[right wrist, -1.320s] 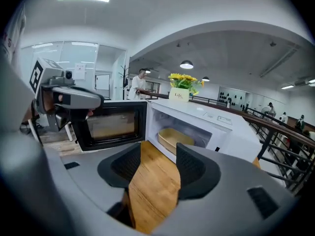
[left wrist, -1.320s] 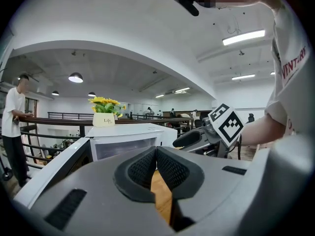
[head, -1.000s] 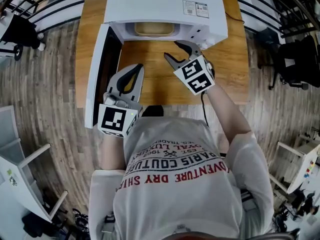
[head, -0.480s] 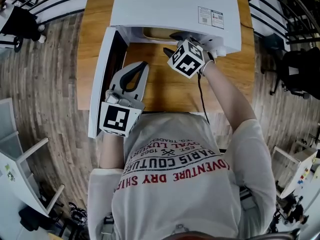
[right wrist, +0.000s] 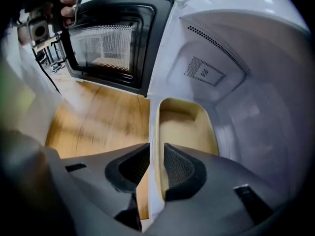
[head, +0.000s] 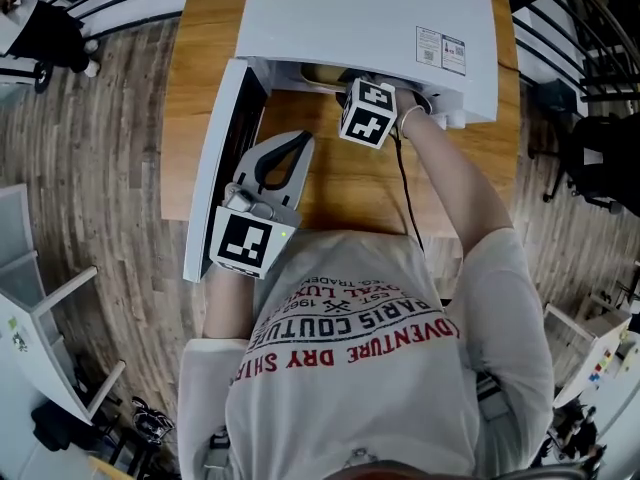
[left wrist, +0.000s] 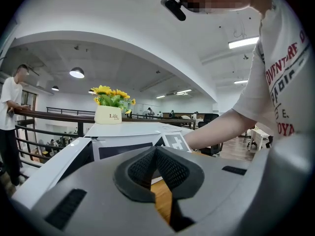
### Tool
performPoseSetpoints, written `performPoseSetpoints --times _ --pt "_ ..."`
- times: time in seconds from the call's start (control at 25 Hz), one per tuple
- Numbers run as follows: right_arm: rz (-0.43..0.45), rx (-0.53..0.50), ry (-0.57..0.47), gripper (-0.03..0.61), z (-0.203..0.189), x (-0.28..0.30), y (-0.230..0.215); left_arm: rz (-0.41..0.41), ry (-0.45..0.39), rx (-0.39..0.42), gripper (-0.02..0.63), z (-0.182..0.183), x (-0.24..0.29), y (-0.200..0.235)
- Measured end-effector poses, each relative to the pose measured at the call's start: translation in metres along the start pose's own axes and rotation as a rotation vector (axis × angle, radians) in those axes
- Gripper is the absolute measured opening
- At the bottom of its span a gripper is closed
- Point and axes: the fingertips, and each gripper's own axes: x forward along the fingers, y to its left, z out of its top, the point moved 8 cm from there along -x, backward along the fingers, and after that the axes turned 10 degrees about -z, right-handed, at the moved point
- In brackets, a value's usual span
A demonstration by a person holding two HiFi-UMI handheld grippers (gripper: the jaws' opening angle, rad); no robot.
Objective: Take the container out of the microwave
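Two grippers, only one at work. The right gripper (right wrist: 156, 150) is tipped steeply down into the mouth of the white microwave (head: 360, 18), with its marker cube (head: 366, 113) right at the opening. Its jaws have just been closing and now stand roughly half shut, pinching the near wall of the beige container (right wrist: 189, 127). One pad is outside the wall and the other inside the tub, both against it. The container is open-topped with nothing visible in it. It sits on the cavity floor just inside the opening, wholly within the microwave.

The left gripper (head: 297, 140) hangs roughly level over the wooden table (head: 350, 193), on the near side of the microwave. It is just right of the open door (head: 222, 158), which swings out to the left toward the person. Its jaw tips touch each other with nothing between them; bare wood shows through the gap behind the tips. It is well apart from the container.

A pot of yellow flowers (left wrist: 109, 113) stands on top of the microwave, toward the far side. In the left gripper view a bystander (left wrist: 12, 117) stands at a railing (left wrist: 49, 114) far off to the left
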Motion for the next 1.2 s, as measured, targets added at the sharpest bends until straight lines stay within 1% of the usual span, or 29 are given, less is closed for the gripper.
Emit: performPoseSetpoints --times 0.04,0.16,0.24,0.28,0.52,0.68,0.76,0.84,1.04,1.2 --pt "0.0 -0.015 0.005 0.097 0.001 0.002 0.0 -0.001 -0.002 -0.002 0.017 0.0 0.0 0.0" --pt "0.013 -0.045 0.019 0.084 0.0 0.007 0.002 0.003 -0.004 -0.004 0.017 0.0 -0.001 0.002" --pt "0.011 -0.053 0.018 0.057 0.0 0.008 0.002 0.007 -0.004 -0.006 0.017 0.001 -0.003 0.003" --pt "0.006 -0.054 0.012 0.048 0.0 0.008 0.002 0.008 -0.003 -0.005 0.017 0.001 -0.004 0.003" --pt "0.009 -0.023 -0.018 0.035 -0.001 -0.004 0.007 0.017 0.0 0.017 0.017 -0.001 -0.009 0.001" --pt "0.002 0.023 -0.035 0.034 -0.005 -0.02 0.017 0.0 0.006 0.033 0.017 -0.003 -0.014 -0.01" --pt "-0.002 0.047 -0.044 0.034 -0.008 -0.03 0.024 0.001 0.003 0.028 0.017 -0.003 -0.017 -0.016" --pt "-0.005 0.076 -0.057 0.032 -0.01 -0.042 0.031 0.005 0.006 0.043 0.017 -0.004 -0.021 -0.021" --pt "-0.003 0.183 -0.093 0.031 -0.017 -0.078 0.052 0.023 -0.002 0.056 0.017 -0.002 -0.036 -0.042" --pt "-0.032 0.259 -0.149 0.031 -0.018 -0.108 0.068 0.038 -0.021 0.064 0.017 0.002 -0.048 -0.058"
